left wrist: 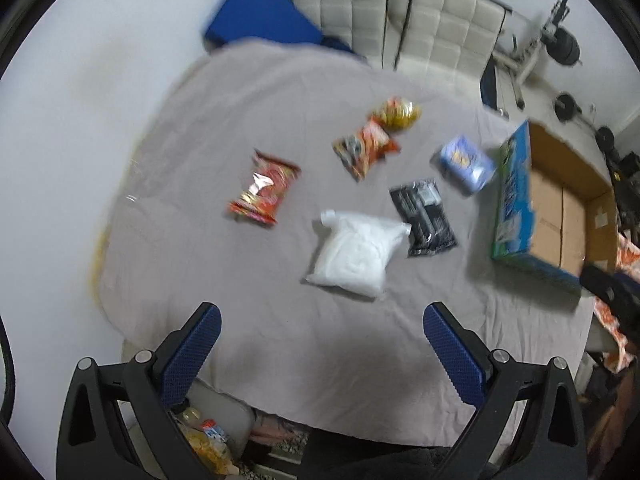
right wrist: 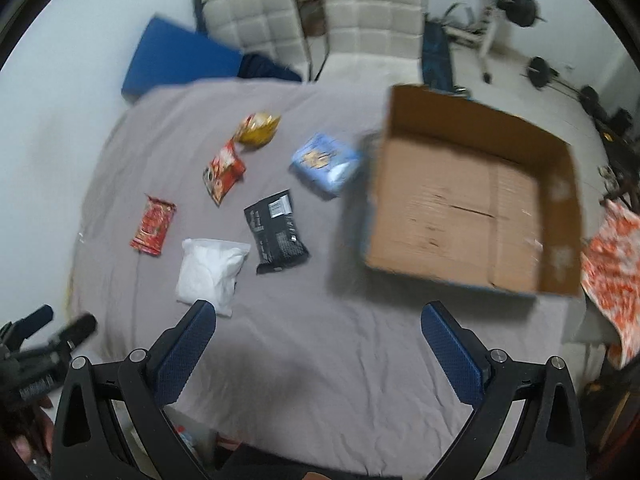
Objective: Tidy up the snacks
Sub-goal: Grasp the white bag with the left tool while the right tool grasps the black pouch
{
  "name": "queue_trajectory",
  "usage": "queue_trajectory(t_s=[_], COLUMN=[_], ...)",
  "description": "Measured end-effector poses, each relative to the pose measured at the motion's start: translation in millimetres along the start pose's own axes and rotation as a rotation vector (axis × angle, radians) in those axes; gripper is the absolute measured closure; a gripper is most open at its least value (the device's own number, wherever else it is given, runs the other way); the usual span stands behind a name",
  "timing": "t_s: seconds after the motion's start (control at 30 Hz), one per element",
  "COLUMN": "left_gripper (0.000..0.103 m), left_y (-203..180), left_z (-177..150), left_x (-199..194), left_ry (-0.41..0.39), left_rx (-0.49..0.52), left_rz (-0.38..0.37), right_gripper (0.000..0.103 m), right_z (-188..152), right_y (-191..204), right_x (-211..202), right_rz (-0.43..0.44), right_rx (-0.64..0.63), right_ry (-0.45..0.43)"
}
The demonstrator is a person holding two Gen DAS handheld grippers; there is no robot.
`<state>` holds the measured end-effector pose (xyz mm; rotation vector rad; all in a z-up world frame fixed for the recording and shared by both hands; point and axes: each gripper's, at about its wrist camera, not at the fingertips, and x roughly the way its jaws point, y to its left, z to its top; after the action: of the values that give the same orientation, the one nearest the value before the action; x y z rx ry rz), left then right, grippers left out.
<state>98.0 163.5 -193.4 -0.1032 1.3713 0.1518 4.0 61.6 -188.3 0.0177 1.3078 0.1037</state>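
Observation:
Several snack packs lie on a table under a grey cloth point(left wrist: 280, 340) point(right wrist: 320, 360): a white bag point(left wrist: 354, 252) point(right wrist: 210, 270), a black pack point(left wrist: 424, 216) point(right wrist: 276, 232), a light blue bag point(left wrist: 466, 164) point(right wrist: 326, 162), two red packs point(left wrist: 264, 188) point(right wrist: 153, 225) point(left wrist: 364, 148) point(right wrist: 223, 171) and a yellow bag point(left wrist: 396, 112) point(right wrist: 258, 126). An open cardboard box point(left wrist: 560, 208) point(right wrist: 472, 208) with nothing inside stands at the right. My left gripper point(left wrist: 320, 344) hovers open, high above the near table edge. My right gripper point(right wrist: 318, 344) is also open and holds nothing.
Two beige padded chairs point(right wrist: 320, 28) and a blue mat point(right wrist: 180, 56) stand beyond the table. Gym weights point(right wrist: 544, 72) lie on the floor at the far right. An orange patterned cloth point(right wrist: 612, 268) hangs right of the box. More snacks sit in a bin point(left wrist: 208, 436) below the table edge.

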Motion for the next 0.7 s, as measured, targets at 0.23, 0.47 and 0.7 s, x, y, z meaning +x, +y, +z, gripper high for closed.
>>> queue_trajectory(t_s=[0.23, 0.47, 0.7], left_gripper=[0.000, 0.000, 0.020], left_y=[-11.6, -34.3, -26.8], left_z=[27.3, 41.0, 46.9], left_x=[131.5, 221.0, 252.1], left_ry=[0.206, 0.332, 0.353], left_rx=[0.033, 0.099, 0.059], left_rz=[-0.077, -0.099, -0.150], right_gripper=[0.000, 0.000, 0.000], right_z=[49.2, 59.4, 65.0], right_y=[43.5, 52.3, 57.6], right_x=[116.7, 179.1, 217.2], right_rz=[-0.052, -0.063, -0.062], right_rx=[-0.078, -0.082, -0.062], right_ry=[0.115, 0.221, 0.279])
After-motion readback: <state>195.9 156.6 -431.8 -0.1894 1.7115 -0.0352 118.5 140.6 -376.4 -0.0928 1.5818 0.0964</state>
